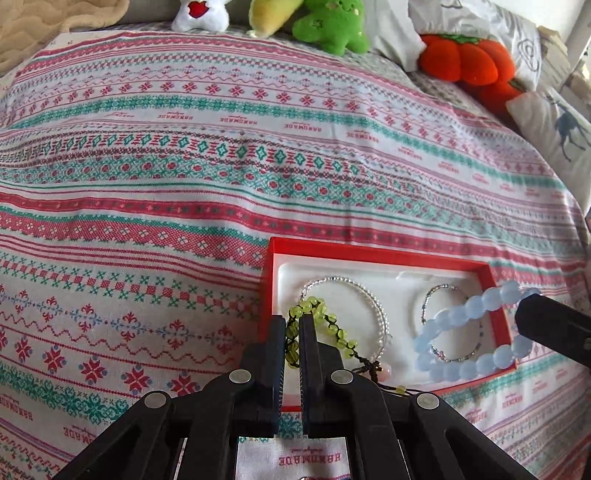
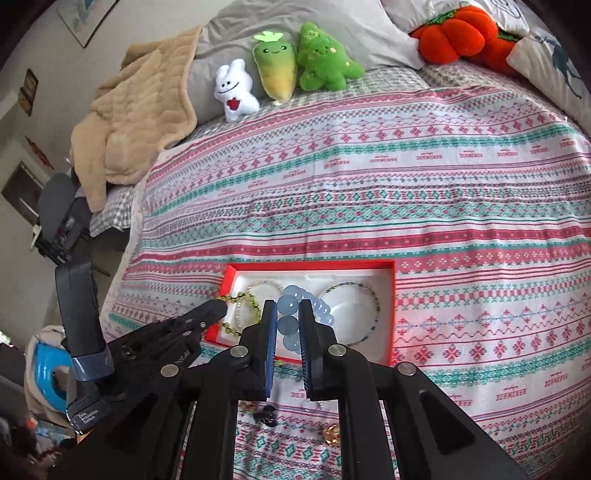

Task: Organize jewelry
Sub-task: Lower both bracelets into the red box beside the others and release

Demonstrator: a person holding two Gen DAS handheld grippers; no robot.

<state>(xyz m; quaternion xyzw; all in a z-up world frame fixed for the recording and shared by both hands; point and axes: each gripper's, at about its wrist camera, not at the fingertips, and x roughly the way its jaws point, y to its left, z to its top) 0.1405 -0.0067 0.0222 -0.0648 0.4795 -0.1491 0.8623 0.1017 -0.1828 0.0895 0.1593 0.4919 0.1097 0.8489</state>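
A red jewelry box [image 1: 369, 253] with a white insert lies on the patterned bedspread; it also shows in the right wrist view [image 2: 310, 264]. My left gripper [image 1: 293, 318] is shut on a green beaded bracelet [image 1: 334, 326], held over the box's left side. My right gripper [image 2: 288, 303] is shut on a pale blue beaded bracelet [image 2: 291, 307] over the box; that bracelet [image 1: 469, 332] hangs over the right compartment in the left wrist view. A clear beaded bracelet [image 1: 369, 295] and a thin multicoloured one [image 1: 458, 356] lie inside the box.
Small loose pieces, a black clip [image 2: 265, 416] and a gold ring [image 2: 331, 432], lie on the bedspread before the box. Plush toys [image 2: 321, 59], a red pumpkin cushion [image 2: 454, 33] and a beige blanket [image 2: 136, 110] sit at the bed's far end.
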